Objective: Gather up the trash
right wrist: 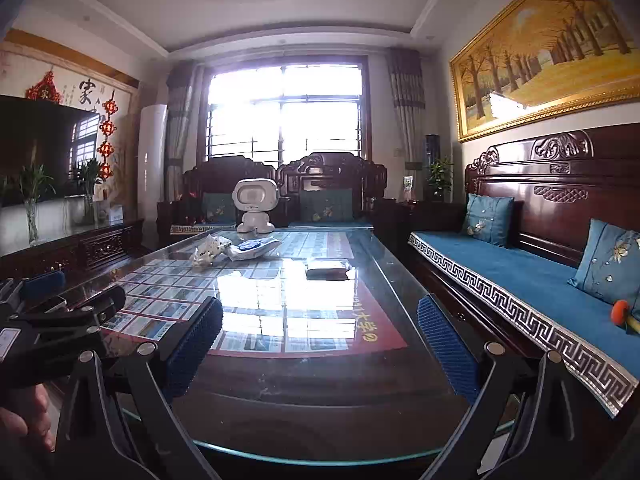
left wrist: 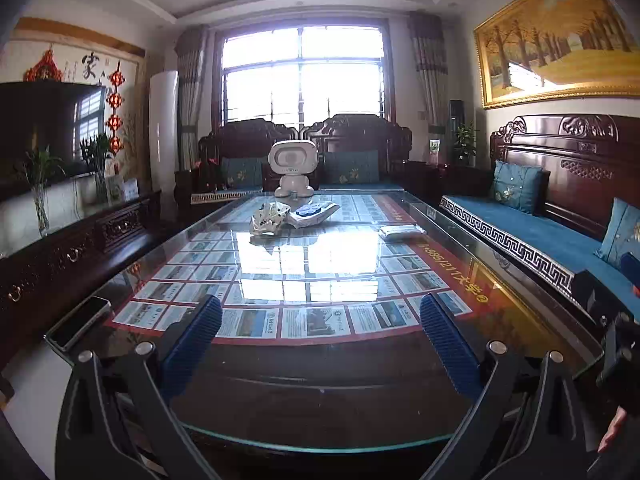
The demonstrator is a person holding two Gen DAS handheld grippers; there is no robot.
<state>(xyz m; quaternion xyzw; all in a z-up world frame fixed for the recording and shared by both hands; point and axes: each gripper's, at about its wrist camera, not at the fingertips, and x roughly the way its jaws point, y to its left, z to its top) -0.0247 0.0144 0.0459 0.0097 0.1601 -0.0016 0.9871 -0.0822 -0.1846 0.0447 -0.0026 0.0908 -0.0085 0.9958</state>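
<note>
Both the left gripper (left wrist: 320,320) and the right gripper (right wrist: 320,320) hover over the near end of the glass table (left wrist: 320,396), fingers spread wide and empty. Far beyond the fingertips lie a crumpled wrapper (left wrist: 270,218), a packet (left wrist: 314,214) beside it, and a flat pack (left wrist: 401,232) to the right.

left gripper (left wrist: 320,316) open | above glass table (left wrist: 440,436) | crumpled wrapper (left wrist: 270,218) far end

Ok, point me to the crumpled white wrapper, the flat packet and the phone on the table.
Crumpled wrapper (left wrist: 269,219), left wrist view, middle of the crumple.
Flat packet (right wrist: 327,268), right wrist view, centre of its top face.
Phone (left wrist: 78,322), left wrist view, middle of its dark screen.
</note>
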